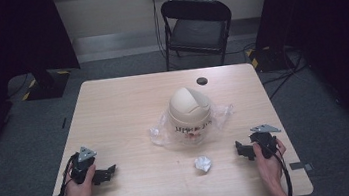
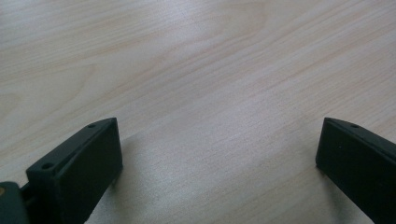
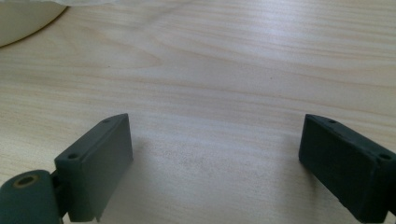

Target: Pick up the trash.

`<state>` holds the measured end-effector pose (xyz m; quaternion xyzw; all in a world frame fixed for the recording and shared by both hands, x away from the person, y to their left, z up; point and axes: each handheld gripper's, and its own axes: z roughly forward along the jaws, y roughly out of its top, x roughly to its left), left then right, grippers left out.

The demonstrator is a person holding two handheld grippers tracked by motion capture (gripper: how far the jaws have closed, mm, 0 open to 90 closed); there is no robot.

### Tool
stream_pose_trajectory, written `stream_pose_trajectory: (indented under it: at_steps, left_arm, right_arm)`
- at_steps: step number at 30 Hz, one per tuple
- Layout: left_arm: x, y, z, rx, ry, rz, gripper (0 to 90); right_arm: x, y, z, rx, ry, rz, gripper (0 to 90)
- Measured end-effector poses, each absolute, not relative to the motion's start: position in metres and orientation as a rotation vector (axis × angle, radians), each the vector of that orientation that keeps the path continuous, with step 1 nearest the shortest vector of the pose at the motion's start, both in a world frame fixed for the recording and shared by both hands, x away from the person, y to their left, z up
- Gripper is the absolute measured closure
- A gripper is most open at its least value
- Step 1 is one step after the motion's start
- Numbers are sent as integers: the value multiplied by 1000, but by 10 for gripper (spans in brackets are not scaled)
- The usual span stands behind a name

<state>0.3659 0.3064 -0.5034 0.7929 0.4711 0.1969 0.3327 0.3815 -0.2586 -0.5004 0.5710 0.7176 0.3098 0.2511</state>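
Both pairs of black jaws stand spread wide with nothing between them but bare pale wood. The left gripper (image 1: 108, 172) rests low at the near left of the worktop (image 1: 113, 110), jaws aimed toward the middle; the right gripper (image 1: 241, 150) mirrors it at the near right, its jaws likewise released and pointing inward. Each is held in a hand, left hand (image 1: 80, 187) and right hand (image 1: 269, 159), forearms coming in from the near edge. It reads as a ready stance: both tools parked symmetrically, open so either can close on something without an extra motion.

Nearest the right gripper, a small crumpled white paper wad (image 1: 203, 163) lies on the wood, just left of those jaws and apart from them. Beyond it, at the centre of the worktop, stands a beige plastic bin with a domed swing lid (image 1: 190, 112), lined with a clear plastic bag (image 1: 159, 134) whose loose edges spill out around its base. The wad likely belongs in that bin, which sits within easy reach of both hands.

A black folding chair (image 1: 197, 27) stands past the far edge.
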Motion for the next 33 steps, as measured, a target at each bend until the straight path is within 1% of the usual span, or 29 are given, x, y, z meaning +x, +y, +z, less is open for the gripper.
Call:
stream_pose_trajectory:
  at_steps: [9, 13, 21, 23, 26, 33]
  left_arm:
    - [366, 306, -503, 2068, 1233, 514, 0]
    - [366, 306, -503, 2071, 1231, 514, 0]
    - [366, 306, -503, 2071, 1231, 514, 0]
    - [366, 306, -503, 2071, 1231, 515, 0]
    - [366, 306, -503, 2071, 1231, 515, 0]
    - [366, 306, -503, 2069, 1232, 515, 0]
  right_arm:
    - [383, -257, -499, 1561, 1952, 844, 126]
    - [382, -256, -494, 1571, 1988, 897, 135]
    - [384, -243, -473, 1477, 2052, 948, 140]
    - [387, -236, -469, 1427, 2098, 903, 143]
    - [394, -227, -463, 1411, 2137, 947, 143]
    - [412, -211, -432, 1344, 2143, 1049, 139]
